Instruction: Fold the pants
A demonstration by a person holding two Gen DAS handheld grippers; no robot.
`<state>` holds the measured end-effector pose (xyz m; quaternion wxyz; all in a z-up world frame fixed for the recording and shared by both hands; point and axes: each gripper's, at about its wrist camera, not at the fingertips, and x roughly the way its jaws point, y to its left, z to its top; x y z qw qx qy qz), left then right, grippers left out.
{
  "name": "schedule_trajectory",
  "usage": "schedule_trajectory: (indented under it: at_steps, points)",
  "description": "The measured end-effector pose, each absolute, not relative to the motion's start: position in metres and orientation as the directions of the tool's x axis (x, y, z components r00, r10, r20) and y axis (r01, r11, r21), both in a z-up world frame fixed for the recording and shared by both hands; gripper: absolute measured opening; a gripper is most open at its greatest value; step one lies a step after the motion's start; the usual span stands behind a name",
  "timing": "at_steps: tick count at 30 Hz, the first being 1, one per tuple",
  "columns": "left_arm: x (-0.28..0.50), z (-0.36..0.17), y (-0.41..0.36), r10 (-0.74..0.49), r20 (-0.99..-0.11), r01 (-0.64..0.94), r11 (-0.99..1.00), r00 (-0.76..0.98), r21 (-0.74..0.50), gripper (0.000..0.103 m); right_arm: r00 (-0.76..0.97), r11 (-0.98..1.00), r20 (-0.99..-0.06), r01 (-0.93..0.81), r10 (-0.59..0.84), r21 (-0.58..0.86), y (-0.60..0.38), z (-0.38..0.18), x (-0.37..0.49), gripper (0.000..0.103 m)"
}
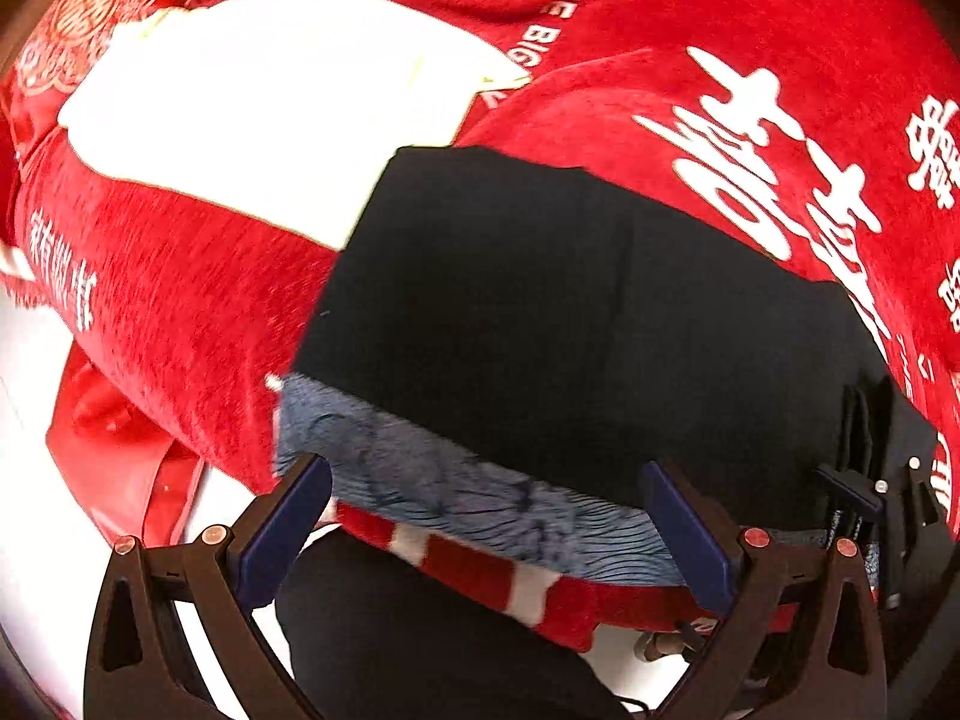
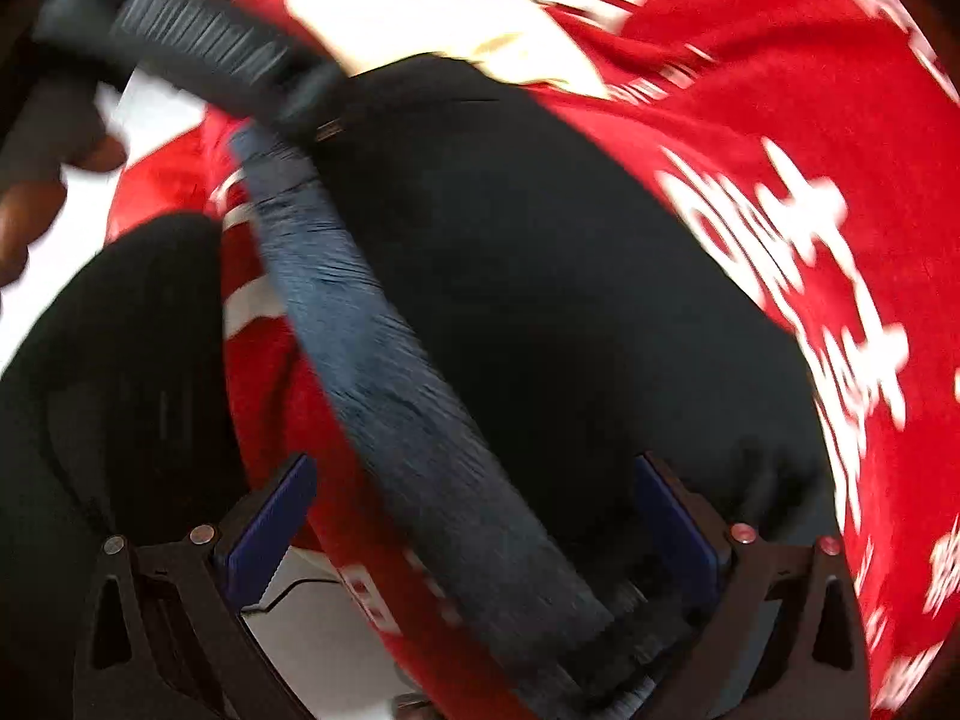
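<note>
Dark navy pants (image 1: 570, 324) lie folded on a red blanket (image 1: 750, 48), with their fuzzy blue lining (image 1: 456, 486) showing along the near edge. My left gripper (image 1: 486, 534) is open, its blue pads either side of that near edge, holding nothing. In the blurred right wrist view the pants (image 2: 540, 300) fill the middle and the lining edge (image 2: 420, 408) runs diagonally between my right gripper's fingers. My right gripper (image 2: 474, 534) is open. The other gripper (image 2: 198, 42) and a hand show at the upper left.
A white pillow or sheet (image 1: 270, 108) lies on the blanket beyond the pants. The blanket's near edge (image 1: 516, 588) has a red and white striped border and hangs over a white floor (image 1: 36, 480). The person's dark clothing (image 2: 108, 372) is at the left.
</note>
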<state>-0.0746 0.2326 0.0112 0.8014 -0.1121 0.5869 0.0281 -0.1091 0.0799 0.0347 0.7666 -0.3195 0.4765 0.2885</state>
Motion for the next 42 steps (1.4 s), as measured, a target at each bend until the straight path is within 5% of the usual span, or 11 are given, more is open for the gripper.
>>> schedule_trajectory:
  at_steps: [7, 25, 34, 42]
  points:
    - [-0.084, -0.001, 0.266, -0.116, -0.950, -0.235, 0.954, 0.289, -0.188, 0.103, 0.499, 0.531, -0.862, -0.756, 0.089, -0.383, 0.115, 0.016, -0.108, 0.103]
    - [-0.088, -0.012, 0.315, -0.210, -0.936, -0.320, 0.899, 0.283, -0.299, 0.103, 0.619, 0.532, -0.777, -0.698, 0.112, -0.479, 0.175, 0.019, -0.089, 0.103]
    - [-0.082, -0.012, 0.326, -0.198, -0.937, -0.318, 0.903, 0.289, -0.289, 0.103, 0.517, 0.565, -0.839, -0.748, 0.168, -0.348, 0.164, 0.025, -0.075, 0.081]
    - [-0.075, -0.008, 0.340, -0.289, -0.909, -0.325, 0.865, 0.301, -0.383, 0.103, 0.393, 0.713, -0.847, -0.701, 0.358, -0.024, 0.127, 0.049, -0.056, 0.066]
